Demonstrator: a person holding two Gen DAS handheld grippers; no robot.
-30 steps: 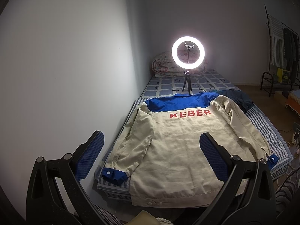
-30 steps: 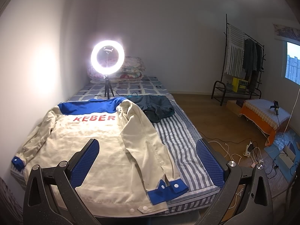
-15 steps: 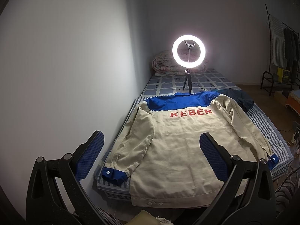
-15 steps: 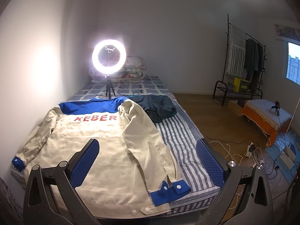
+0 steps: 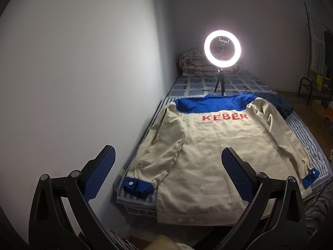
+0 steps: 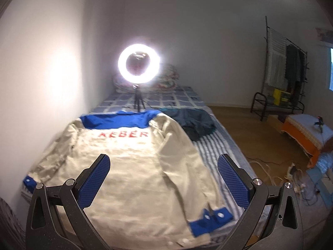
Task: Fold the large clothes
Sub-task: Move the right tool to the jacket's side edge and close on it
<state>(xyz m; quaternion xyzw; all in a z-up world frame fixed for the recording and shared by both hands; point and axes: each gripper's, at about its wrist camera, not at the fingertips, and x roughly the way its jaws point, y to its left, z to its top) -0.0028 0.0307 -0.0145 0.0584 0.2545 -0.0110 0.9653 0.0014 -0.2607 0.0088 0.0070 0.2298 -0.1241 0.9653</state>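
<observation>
A cream jacket (image 5: 218, 145) (image 6: 133, 166) with a blue yoke and red "KEBER" lettering lies back-up and spread flat on the bed (image 5: 301, 131), sleeves down along its sides. Its blue left cuff (image 5: 136, 186) sits near the bed's front left corner; the blue right cuff (image 6: 210, 220) lies at the front right. My left gripper (image 5: 168, 173) hovers open above the jacket's lower left, holding nothing. Over the lower right of the jacket, my right gripper (image 6: 163, 180) is also open and empty.
A lit ring light on a small tripod (image 5: 222, 48) stands on the bed behind the collar. A dark garment (image 6: 191, 123) lies beside the right shoulder. A white wall runs along the bed's left. Cables (image 6: 270, 166), a clothes rack (image 6: 281, 83) and an orange-covered stool (image 6: 306, 133) stand right.
Both grippers have moved forward and closer to the jacket, which now fills more of each view. The right wrist view has swung left and is blurred. The jacket itself has not moved.
</observation>
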